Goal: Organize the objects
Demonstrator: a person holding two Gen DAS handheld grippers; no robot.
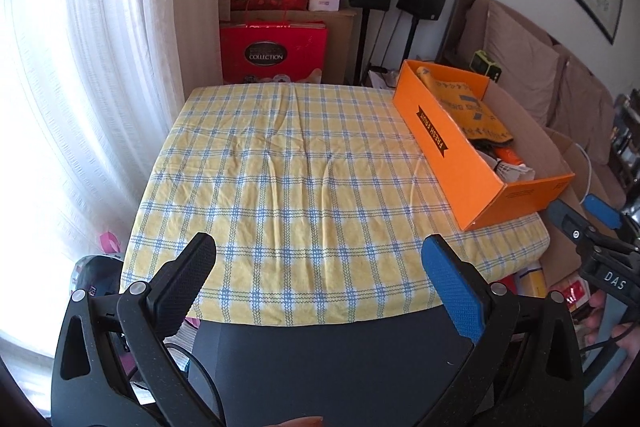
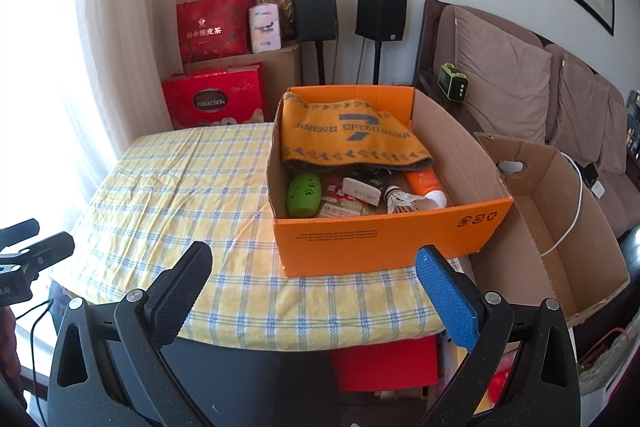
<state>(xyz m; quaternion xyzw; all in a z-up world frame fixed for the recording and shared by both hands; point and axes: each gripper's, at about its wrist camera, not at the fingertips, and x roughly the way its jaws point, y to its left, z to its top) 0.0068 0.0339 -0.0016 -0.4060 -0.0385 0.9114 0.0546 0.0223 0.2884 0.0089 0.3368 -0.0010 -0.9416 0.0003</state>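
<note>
An orange cardboard box (image 2: pixel 384 243) stands at the right side of the checked table (image 2: pixel 168 195); it also shows in the left wrist view (image 1: pixel 452 147). Inside lie an orange towel (image 2: pixel 352 135), a green oval object (image 2: pixel 304 195), snack packets (image 2: pixel 344 207), a shuttlecock (image 2: pixel 404 203) and an orange tube (image 2: pixel 426 183). My left gripper (image 1: pixel 320 255) is open and empty over the table's near edge. My right gripper (image 2: pixel 314 263) is open and empty in front of the box. The right gripper also shows at the right of the left wrist view (image 1: pixel 580 215).
An empty brown carton (image 2: pixel 560 227) stands right of the table. Red gift bags (image 2: pixel 216 99), two black speakers (image 2: pixel 380 11) and a brown sofa (image 2: pixel 520 87) are behind. A curtain (image 1: pixel 80 87) hangs at the left. A dark chair back (image 1: pixel 328 359) is below the grippers.
</note>
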